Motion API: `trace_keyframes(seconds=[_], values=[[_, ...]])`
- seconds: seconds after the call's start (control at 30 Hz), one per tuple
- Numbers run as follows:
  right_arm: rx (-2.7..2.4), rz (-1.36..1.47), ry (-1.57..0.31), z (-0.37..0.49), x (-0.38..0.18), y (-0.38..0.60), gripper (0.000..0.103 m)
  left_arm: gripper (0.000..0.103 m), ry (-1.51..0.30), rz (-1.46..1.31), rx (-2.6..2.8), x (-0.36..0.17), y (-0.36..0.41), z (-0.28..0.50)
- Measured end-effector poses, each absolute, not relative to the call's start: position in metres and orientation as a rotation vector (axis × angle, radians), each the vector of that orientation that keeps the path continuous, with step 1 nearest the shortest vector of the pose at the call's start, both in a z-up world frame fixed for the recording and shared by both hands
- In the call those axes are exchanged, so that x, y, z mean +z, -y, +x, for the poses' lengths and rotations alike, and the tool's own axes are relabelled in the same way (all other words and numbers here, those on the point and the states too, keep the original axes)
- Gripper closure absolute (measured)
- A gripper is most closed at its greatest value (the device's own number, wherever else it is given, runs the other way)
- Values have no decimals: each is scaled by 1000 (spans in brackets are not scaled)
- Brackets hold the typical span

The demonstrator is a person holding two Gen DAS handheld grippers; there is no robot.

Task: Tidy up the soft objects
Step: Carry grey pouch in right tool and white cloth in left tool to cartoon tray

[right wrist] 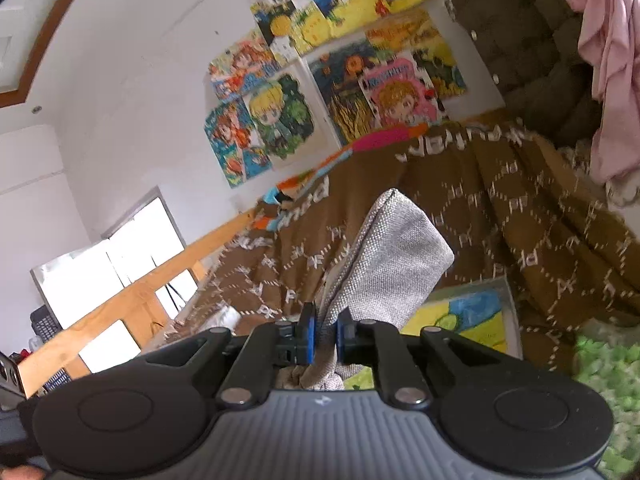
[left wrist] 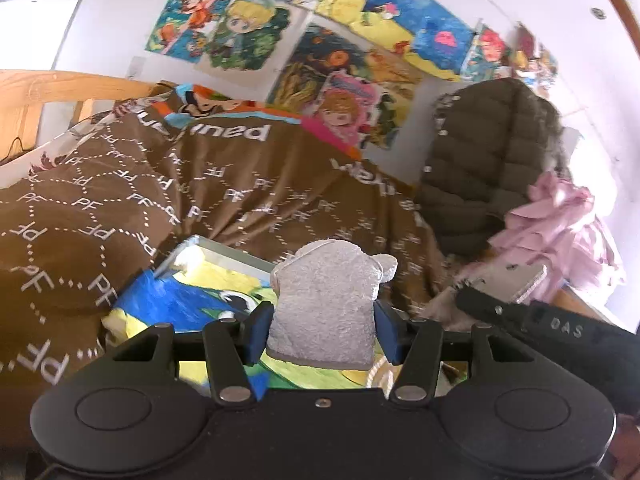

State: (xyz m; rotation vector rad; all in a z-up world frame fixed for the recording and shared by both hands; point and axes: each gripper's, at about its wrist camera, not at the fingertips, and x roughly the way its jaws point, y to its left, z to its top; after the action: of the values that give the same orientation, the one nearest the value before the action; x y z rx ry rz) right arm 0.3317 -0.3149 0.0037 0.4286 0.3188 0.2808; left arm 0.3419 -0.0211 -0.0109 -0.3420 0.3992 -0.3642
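Observation:
My left gripper (left wrist: 323, 330) is shut on a grey plush toy shaped like a bread slice (left wrist: 326, 304), held upright above the bed. My right gripper (right wrist: 325, 338) is shut on the corner of a grey woven cushion (right wrist: 394, 258), which stands up and leans right between the blue pads. Part of the right gripper's body (left wrist: 560, 326) shows at the right of the left wrist view, beside the plush.
A brown blanket with white "PF" print (left wrist: 200, 188) covers the bed. A framed colourful picture (left wrist: 192, 300) lies flat on it below the grippers. A dark puffer jacket (left wrist: 484, 160) and pink cloth (left wrist: 560, 228) are at the right. A wooden bed rail (right wrist: 132, 304) is on the left. Posters cover the wall.

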Motion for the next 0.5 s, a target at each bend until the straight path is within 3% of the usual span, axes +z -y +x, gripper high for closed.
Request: trace_keyframes(seconds=[0.5], values=[[235, 431, -515, 379, -51, 315, 90, 47, -578, -274, -290, -60, 6, 419]])
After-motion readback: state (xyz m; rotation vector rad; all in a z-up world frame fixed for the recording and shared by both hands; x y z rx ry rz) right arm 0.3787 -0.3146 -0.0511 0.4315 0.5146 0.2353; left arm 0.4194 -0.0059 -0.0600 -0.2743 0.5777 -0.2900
